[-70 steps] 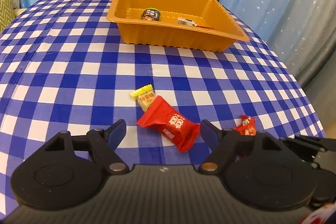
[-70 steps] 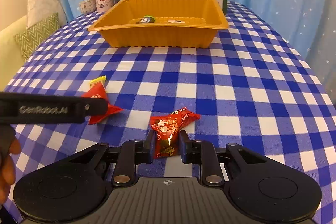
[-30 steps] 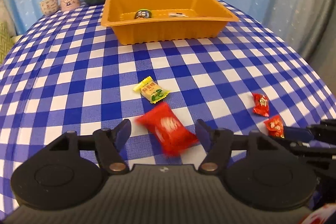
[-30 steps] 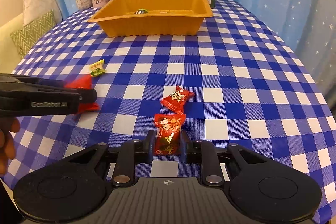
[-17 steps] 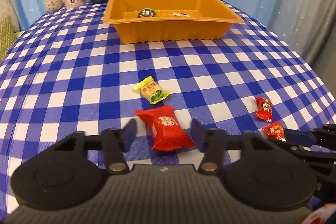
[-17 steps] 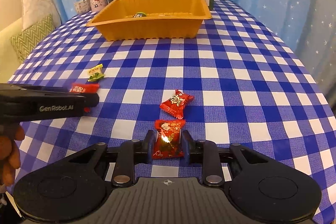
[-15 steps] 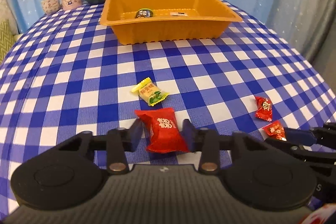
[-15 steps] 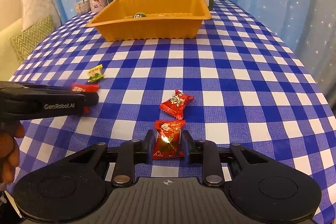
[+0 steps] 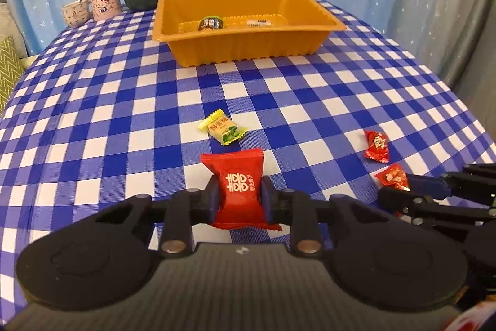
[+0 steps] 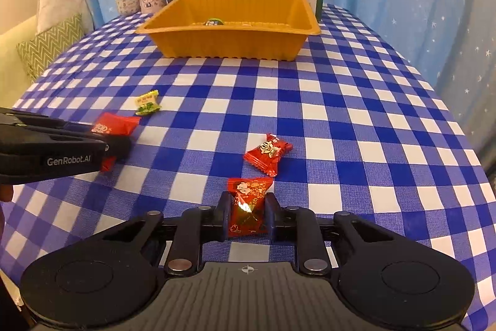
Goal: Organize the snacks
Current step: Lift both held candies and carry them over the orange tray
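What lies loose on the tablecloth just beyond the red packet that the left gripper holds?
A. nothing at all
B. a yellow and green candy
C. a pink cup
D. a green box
B: in the left wrist view a yellow and green candy lies on the checked tablecloth just beyond the red packet, which the left gripper pinches between its fingers.

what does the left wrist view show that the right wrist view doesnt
Left wrist view only: the double-happiness print on the large red packet clamped in the left gripper, and a white wrapper inside the orange tray.

Right wrist view only: the right gripper shut on a small red candy, plus sofa cushions.

Both: tray, yellow candy, loose red candy.
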A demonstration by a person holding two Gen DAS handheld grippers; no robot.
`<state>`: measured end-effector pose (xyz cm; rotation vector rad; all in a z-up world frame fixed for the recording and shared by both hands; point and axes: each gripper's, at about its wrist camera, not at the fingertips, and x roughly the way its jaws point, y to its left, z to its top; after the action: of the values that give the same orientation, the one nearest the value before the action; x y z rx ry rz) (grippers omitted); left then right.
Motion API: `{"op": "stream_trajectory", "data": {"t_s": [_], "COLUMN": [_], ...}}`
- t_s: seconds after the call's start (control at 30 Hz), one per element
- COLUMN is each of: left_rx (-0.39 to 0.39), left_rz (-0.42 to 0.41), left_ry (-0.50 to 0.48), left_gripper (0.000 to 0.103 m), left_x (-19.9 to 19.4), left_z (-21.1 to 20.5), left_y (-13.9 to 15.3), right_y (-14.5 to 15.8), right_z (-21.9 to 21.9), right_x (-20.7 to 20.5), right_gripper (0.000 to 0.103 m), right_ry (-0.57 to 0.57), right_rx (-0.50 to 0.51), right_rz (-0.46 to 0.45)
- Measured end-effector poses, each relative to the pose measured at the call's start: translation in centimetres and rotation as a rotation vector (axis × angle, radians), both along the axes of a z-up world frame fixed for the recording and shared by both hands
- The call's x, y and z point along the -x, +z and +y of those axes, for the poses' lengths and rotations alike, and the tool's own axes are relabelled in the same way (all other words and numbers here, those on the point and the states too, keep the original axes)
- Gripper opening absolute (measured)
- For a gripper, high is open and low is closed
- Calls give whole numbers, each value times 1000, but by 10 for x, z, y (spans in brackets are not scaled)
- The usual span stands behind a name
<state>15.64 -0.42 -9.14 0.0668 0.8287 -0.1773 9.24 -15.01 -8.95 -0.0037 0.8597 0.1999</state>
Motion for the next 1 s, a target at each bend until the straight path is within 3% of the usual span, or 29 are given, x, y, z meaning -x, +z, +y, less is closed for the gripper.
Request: {"op": "stream_trajectory", "data": {"t_s": [0.37, 1.0], "left_rx": [32, 74], "left_rz": [-52, -83], "left_ry": [24, 32], "left_gripper": [24, 24], "left_x": [26, 55], "left_z": [7, 7], "left_y": [33, 63], "right_y": [29, 65], "right_z": [2, -4], "right_x": [16, 40], "right_gripper": [22, 22], "right_ry": [-13, -22], "right_rx": [-55, -89], "right_rz": [-39, -87]}}
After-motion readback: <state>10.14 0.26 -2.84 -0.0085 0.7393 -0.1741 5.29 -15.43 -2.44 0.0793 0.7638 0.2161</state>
